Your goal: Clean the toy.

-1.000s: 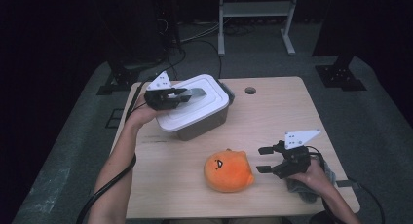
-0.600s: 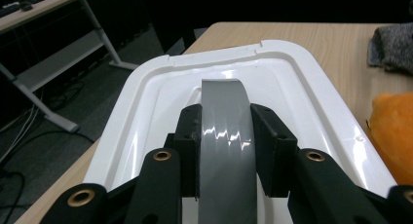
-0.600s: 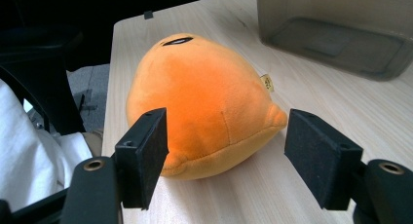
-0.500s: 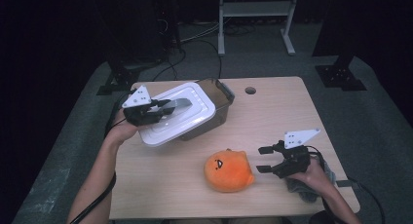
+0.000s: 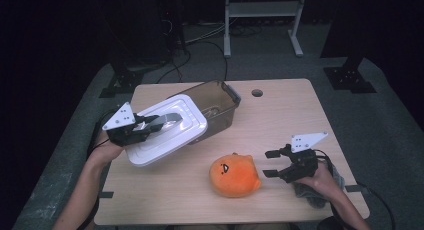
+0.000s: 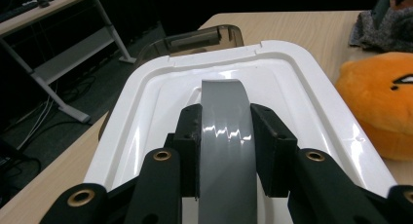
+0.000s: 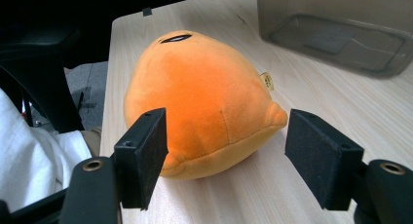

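The left tool (image 5: 150, 127) grips the white lid (image 5: 167, 135) by its grey handle (image 6: 225, 136), off the brown bin (image 5: 212, 102). The right tool (image 5: 272, 164), jaws spread, waits beside the orange plush (image 5: 234, 176); next, I judge, the lid should be set down.

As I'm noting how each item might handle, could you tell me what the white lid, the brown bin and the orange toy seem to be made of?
The white lid looks like glossy hard plastic: light glints along its moulded ridges and grey handle. The brown bin seems to be smoke-tinted see-through plastic, since its floor shows through the wall. The orange toy looks like soft short-pile plush, matte, with stitched seams and a small sewn tag.
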The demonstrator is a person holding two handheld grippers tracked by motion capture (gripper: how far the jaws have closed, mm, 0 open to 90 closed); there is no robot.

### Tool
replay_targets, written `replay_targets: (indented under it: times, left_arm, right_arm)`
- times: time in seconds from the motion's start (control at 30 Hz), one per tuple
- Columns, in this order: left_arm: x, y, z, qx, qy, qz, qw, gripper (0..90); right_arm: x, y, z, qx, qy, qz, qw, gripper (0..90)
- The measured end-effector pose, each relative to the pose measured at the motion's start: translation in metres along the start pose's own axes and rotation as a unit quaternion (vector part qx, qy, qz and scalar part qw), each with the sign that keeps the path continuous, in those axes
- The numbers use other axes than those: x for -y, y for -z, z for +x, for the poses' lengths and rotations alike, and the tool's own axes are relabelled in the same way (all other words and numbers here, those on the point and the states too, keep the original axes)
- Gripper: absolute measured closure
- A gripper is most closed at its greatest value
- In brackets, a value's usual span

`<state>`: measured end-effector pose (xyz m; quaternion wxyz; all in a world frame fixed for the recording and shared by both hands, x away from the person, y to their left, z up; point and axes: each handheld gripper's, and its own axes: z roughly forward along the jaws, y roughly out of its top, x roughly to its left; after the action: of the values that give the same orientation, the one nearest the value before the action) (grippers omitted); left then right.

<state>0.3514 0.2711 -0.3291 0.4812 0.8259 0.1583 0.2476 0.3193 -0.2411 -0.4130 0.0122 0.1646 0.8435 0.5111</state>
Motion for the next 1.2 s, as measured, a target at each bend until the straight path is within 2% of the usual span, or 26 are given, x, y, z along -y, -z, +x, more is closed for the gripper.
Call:
replay_targets:
  times: [0.17,0.3,0.43,0.63,0.93,1.2]
  left_arm:
    - [0.009,0.02,-0.007,-0.008,0.002,-0.002,1.0,66.2]
    - [0.021,0.038,-0.014,-0.018,0.01,-0.007,0.9998,66.2]
    - [0.031,0.048,-0.02,-0.023,0.017,-0.007,0.9996,66.2]
    - [0.043,0.059,-0.026,-0.025,0.021,-0.006,0.9995,66.2]
    - [0.053,0.075,-0.039,-0.03,0.024,-0.022,0.999,66.2]
    - [0.067,0.078,-0.044,-0.029,0.031,-0.012,0.999,66.2]
  right_arm:
    - [0.001,0.001,-0.001,0.003,-0.001,-0.001,1.0,30.8]
    - [0.003,0.002,-0.001,0.007,-0.005,-0.001,1.0,30.8]
    - [0.003,0.001,-0.001,0.007,-0.004,-0.001,1.0,30.6]
    - [0.003,0.001,-0.002,0.008,-0.005,-0.001,1.0,30.6]
    - [0.003,0.0,-0.002,0.009,-0.005,-0.001,0.9999,30.6]
    - [0.002,0.0,-0.002,0.01,-0.005,-0.002,0.9999,30.6]
